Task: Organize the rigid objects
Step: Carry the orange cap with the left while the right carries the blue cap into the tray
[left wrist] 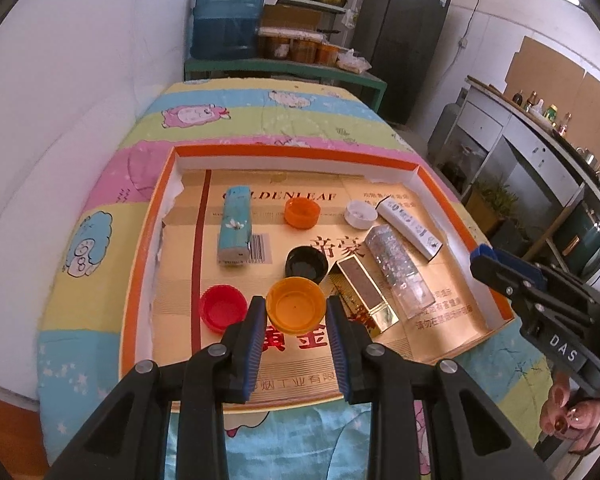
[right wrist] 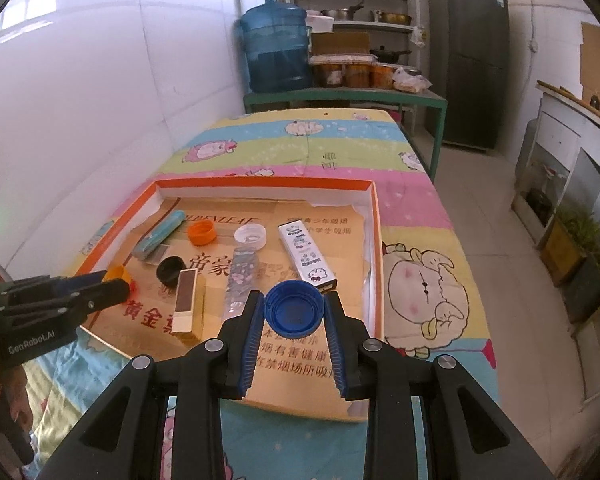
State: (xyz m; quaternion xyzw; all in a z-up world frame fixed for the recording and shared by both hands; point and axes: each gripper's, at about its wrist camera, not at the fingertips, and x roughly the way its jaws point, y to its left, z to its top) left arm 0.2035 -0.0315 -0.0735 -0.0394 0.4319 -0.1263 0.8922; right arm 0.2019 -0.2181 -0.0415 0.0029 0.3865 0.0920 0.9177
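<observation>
The left claw [left wrist: 296,308] is clenched on a yellow-orange round plastic bottle cap [left wrist: 295,306], open side up, held over the near part of the shallow orange-rimmed cardboard tray [left wrist: 140,248] that rests on the counter covered by a cartoon-print quilt [left wrist: 100,184]. The right claw [right wrist: 294,310] is clenched on a blue round plastic bottle cap [right wrist: 294,312], also open side up, over the near right part of the same tray. Inside the tray lie a red plastic cap [left wrist: 223,307], a black cap [left wrist: 306,265], a smaller orange cap [left wrist: 302,212], a white cap [left wrist: 360,214], a light-blue floral rectangular box [left wrist: 234,230], a gold rectangular box [left wrist: 366,294], a clear glittery rectangular case [left wrist: 400,270] and a white printed rectangular box [left wrist: 408,226]. Risks, as judged: each cap is pinched only across its thin rim by the tips of the pads, so a tilt or a jolt could let it pivot and drop. The yellow-orange cap hangs just beside the red cap, the black cap and the gold box; lowering it carelessly could knock them out of place. The two claws work near each other over one tray and could collide.
</observation>
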